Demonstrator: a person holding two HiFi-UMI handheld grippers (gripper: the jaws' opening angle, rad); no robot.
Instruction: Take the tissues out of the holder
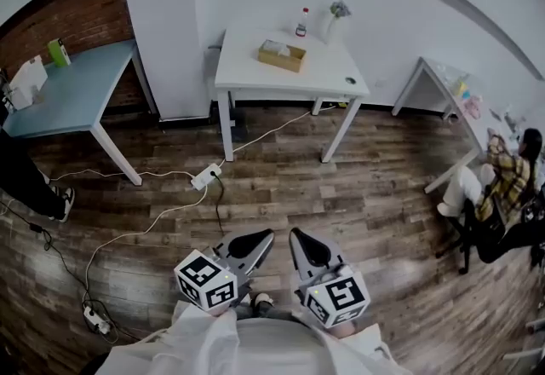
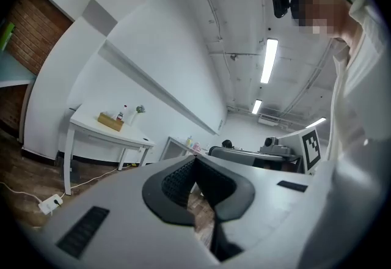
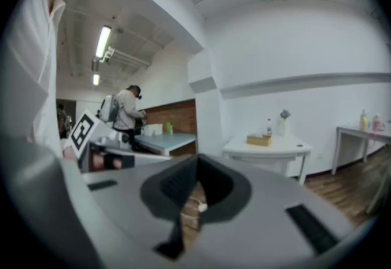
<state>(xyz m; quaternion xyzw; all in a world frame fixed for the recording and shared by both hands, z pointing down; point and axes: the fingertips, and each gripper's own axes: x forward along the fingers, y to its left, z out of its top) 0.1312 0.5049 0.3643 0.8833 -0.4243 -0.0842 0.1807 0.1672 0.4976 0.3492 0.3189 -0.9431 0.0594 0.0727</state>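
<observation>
Far from the table, the left gripper [image 1: 262, 239] and the right gripper [image 1: 300, 239] are closed and empty; the tissues [image 1: 274, 47], likely soft and light, should be pinched where they poke above the wooden holder [image 1: 282, 58].

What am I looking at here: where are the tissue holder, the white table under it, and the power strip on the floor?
tissue holder [image 1: 285, 60], head view, wooden side wall.
white table [image 1: 328, 75], head view, bare part of top.
power strip [image 1: 205, 176], head view, middle of its body.

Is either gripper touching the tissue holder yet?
No: the left gripper and right gripper are close to the person's body, across the wooden floor from the white table bearing the tissue holder.
</observation>
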